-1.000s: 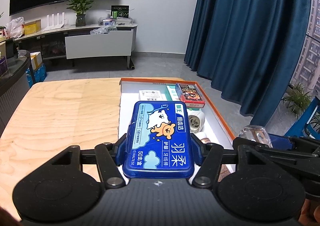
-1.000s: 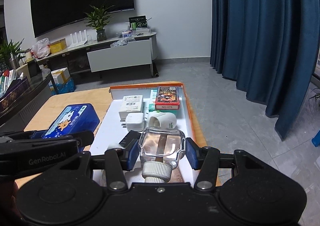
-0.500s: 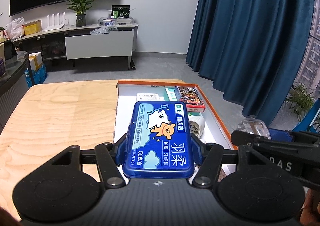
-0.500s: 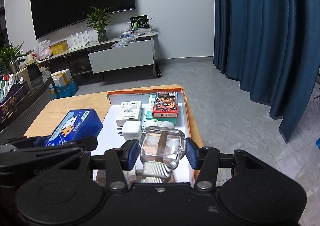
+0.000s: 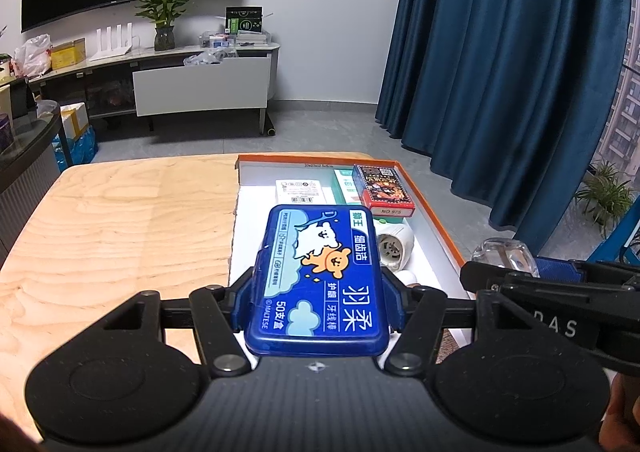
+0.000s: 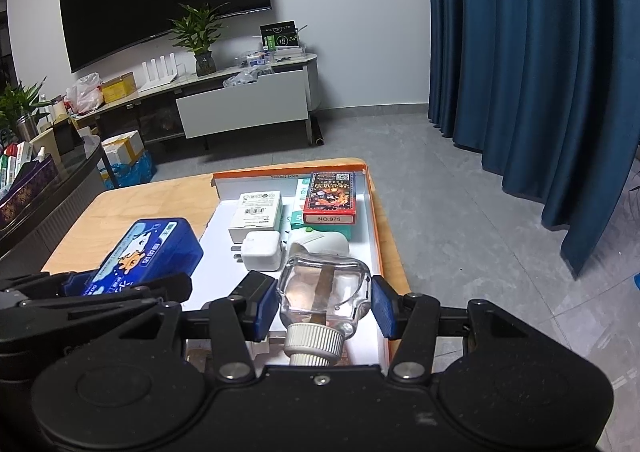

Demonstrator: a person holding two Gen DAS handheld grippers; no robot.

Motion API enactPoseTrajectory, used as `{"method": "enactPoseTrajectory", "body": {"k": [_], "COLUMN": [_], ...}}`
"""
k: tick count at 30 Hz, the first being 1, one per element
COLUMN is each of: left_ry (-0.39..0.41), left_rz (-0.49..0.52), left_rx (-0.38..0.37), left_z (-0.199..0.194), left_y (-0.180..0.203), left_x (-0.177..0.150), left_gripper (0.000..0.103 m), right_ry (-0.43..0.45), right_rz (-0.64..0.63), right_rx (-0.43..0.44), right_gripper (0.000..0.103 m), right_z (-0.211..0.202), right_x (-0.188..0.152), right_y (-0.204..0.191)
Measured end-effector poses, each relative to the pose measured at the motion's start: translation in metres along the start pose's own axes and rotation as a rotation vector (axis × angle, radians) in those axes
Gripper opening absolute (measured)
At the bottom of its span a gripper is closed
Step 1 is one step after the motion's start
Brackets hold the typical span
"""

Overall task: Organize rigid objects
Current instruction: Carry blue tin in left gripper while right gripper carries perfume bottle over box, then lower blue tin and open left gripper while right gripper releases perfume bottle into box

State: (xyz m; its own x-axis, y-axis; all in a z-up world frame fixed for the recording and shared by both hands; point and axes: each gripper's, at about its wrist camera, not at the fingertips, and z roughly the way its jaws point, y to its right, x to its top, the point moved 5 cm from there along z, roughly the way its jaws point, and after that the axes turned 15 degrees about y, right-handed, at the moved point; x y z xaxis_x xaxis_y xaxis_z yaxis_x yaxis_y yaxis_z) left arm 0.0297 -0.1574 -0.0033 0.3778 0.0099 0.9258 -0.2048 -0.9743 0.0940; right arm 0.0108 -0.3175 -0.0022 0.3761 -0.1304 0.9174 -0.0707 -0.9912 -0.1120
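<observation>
My left gripper point(image 5: 318, 302) is shut on a blue floss-pick box point(image 5: 318, 280) with a cartoon bear, held above the near left part of an orange-rimmed white tray point(image 5: 440, 236). The same box point(image 6: 148, 256) shows at the left of the right wrist view. My right gripper point(image 6: 326, 306) is shut on a clear glass bottle point(image 6: 324, 292) with a white ribbed cap toward the camera, held over the tray's point(image 6: 380, 236) near right part. In the left wrist view the bottle point(image 5: 502, 258) pokes out beyond the right gripper's black body.
In the tray lie a red card box point(image 6: 330, 198), a white carton point(image 6: 258, 208), a white charger plug point(image 6: 260, 252), a green-and-white box point(image 6: 298, 208) and a white round device point(image 6: 320, 242). The wooden table point(image 5: 112, 232) spreads left. Blue curtains point(image 6: 540, 72) hang right.
Both views have slid slightly, so the tray sits a little farther from the grippers. Both grips are unchanged.
</observation>
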Motion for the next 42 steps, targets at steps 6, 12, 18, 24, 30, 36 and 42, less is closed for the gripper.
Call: {"method": "enactPoseTrajectory", "body": {"k": [6, 12, 18, 24, 30, 36, 42], "left_ry": [-0.015, -0.032, -0.05, -0.056, -0.053, -0.048, -0.055], "left_rz": [-0.001, 0.002, -0.005, -0.006, -0.005, -0.001, 0.004], "left_rx": [-0.002, -0.009, -0.018, -0.024, -0.049, -0.076, -0.089], "left_z": [0.004, 0.009, 0.014, 0.017, 0.02, 0.022, 0.022], "left_y": [-0.002, -0.003, -0.005, -0.006, -0.003, 0.004, 0.007], "left_x": [-0.004, -0.009, -0.014, -0.015, -0.014, -0.014, -0.016], "left_gripper": [0.063, 0.063, 0.063, 0.063, 0.063, 0.063, 0.063], "right_ry": [-0.015, -0.044, -0.064, -0.069, -0.068, -0.059, -0.056], "right_rz": [0.001, 0.009, 0.017, 0.003, 0.003, -0.004, 0.004], "right_rx": [0.016, 0.022, 0.029, 0.03, 0.036, 0.041, 0.066], "right_gripper": [0.061, 0.061, 0.061, 0.061, 0.06, 0.061, 0.061], "right_z": [0.009, 0.02, 0.031, 0.039, 0.043, 0.047, 0.055], "right_x": [-0.003, -0.009, -0.013, -0.011, -0.006, 0.007, 0.02], "right_y": [0.0, 0.002, 0.001, 0.0, -0.001, -0.004, -0.011]}}
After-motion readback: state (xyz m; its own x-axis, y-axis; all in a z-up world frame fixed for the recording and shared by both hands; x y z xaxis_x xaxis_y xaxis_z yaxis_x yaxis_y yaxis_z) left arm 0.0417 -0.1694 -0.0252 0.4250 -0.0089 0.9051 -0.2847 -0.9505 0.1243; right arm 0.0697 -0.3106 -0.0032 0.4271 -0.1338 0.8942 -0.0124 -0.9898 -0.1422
